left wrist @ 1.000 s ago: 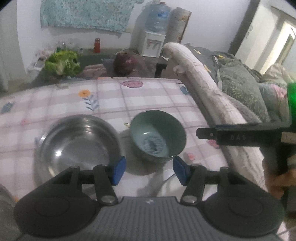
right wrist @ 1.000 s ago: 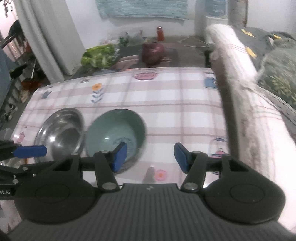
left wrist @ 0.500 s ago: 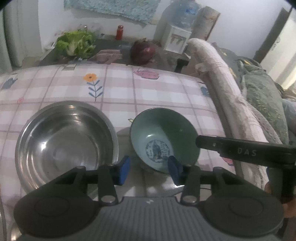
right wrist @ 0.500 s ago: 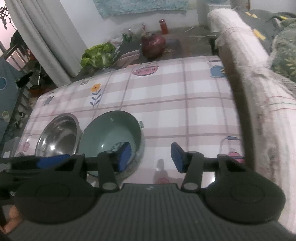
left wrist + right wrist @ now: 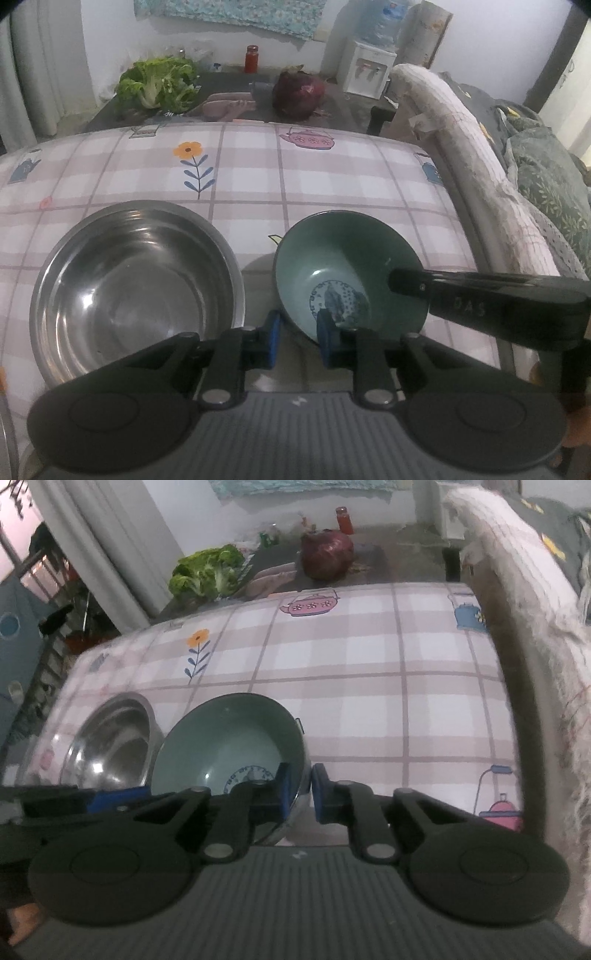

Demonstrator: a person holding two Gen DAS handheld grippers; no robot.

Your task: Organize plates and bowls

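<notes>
A green bowl point(image 5: 343, 258) with a blue motif inside stands on the checked tablecloth, right of a larger steel bowl point(image 5: 136, 280). My left gripper point(image 5: 298, 338) straddles the green bowl's near-left rim. Its jaws are closing, one pad outside the wall and one inside, both touching it. In the right wrist view my right gripper point(image 5: 301, 794) is shut on the right rim of the green bowl point(image 5: 229, 738), and the steel bowl point(image 5: 110, 746) lies beyond to the left. One of the right gripper's fingers point(image 5: 461, 295) reaches over the bowl's right side.
A padded sofa arm point(image 5: 480, 177) runs along the table's right edge. Behind the table's far edge, a dark surface holds a lettuce point(image 5: 159, 85), a red cabbage point(image 5: 299, 92) and a red jar point(image 5: 252, 59). A water dispenser point(image 5: 369, 66) stands by the wall.
Both grippers have come down and forward to the green bowl. Their jaws, wide apart before, have narrowed onto its rim from opposite sides.
</notes>
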